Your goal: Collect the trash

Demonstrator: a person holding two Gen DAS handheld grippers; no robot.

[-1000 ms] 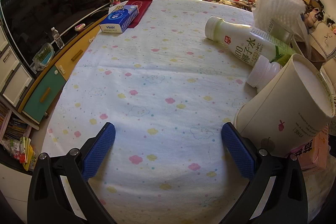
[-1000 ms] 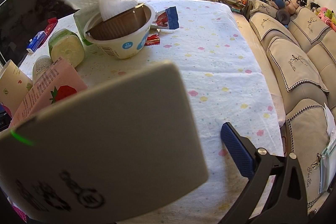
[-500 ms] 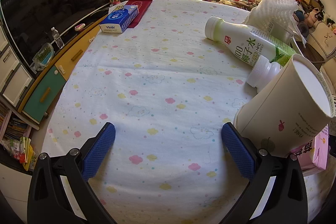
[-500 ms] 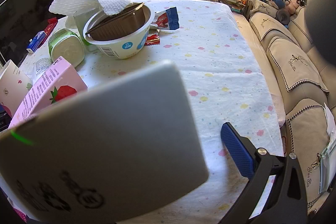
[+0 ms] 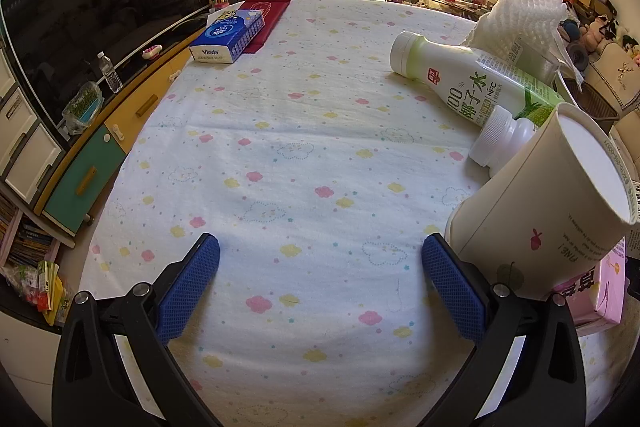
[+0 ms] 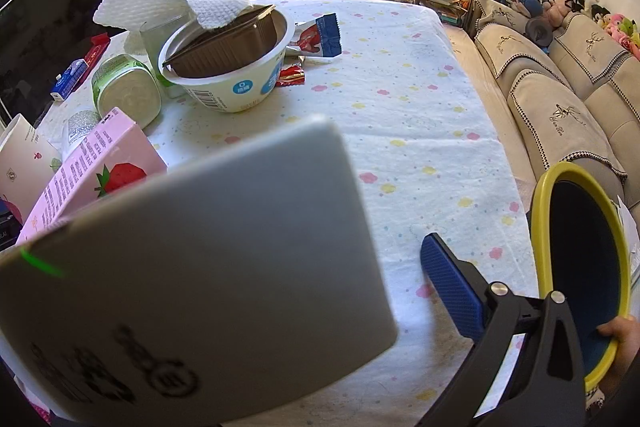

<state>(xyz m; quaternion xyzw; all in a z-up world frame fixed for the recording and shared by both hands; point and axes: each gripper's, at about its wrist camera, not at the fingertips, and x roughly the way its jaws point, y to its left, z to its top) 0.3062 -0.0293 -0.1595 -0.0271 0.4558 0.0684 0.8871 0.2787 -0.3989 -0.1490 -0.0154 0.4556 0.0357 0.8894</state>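
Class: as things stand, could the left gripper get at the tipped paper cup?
Probably yes. The left gripper is open and empty, and the paper cup lies right beside its right finger, with nothing between them.

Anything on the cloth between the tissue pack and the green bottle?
No, bare tablecloth runs between the tissue pack and the green bottle, per the left wrist view.
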